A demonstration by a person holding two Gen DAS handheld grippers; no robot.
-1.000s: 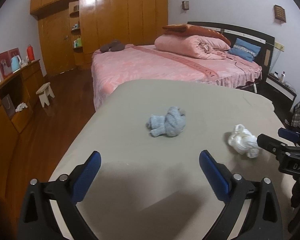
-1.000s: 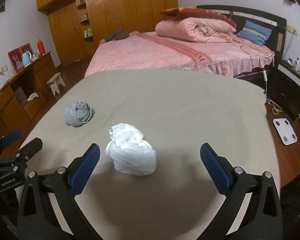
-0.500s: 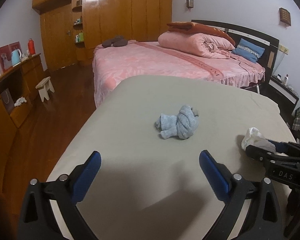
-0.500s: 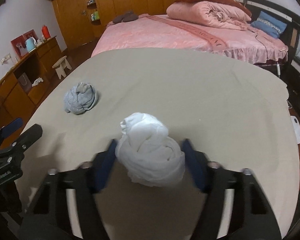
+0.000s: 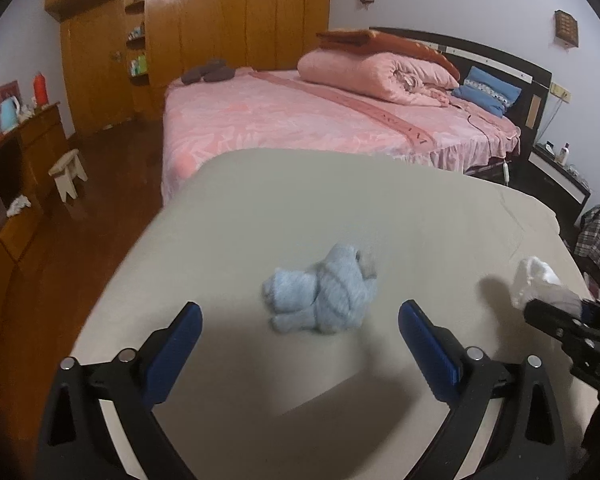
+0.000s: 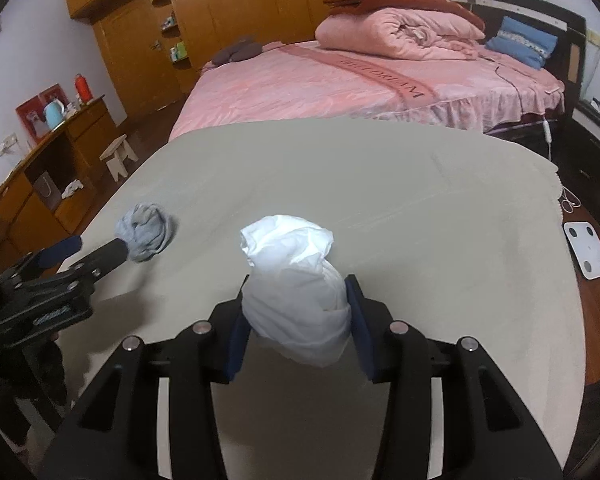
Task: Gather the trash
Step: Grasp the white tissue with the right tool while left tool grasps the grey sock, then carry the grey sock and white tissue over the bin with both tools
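A white crumpled wad (image 6: 296,280) sits between the blue pads of my right gripper (image 6: 298,312), which is shut on it above the beige tabletop (image 6: 420,208). In the left wrist view the wad (image 5: 536,276) shows at the far right, held by the right gripper (image 5: 556,316). A light blue knotted cloth wad (image 5: 324,292) lies on the table just ahead of my left gripper (image 5: 300,328), which is open and empty, its pads either side and short of it. The blue wad (image 6: 146,232) also shows at left in the right wrist view, with the left gripper (image 6: 96,252) beside it.
A pink bed (image 5: 320,120) with a rolled quilt stands behind the table. A wooden sideboard (image 5: 16,168) and a small stool (image 5: 68,172) are at the left. A wardrobe (image 5: 220,32) fills the back wall. A white scale (image 6: 586,248) lies on the floor right.
My right gripper closed on the white wad. My left gripper moved forward toward the blue wad, still open.
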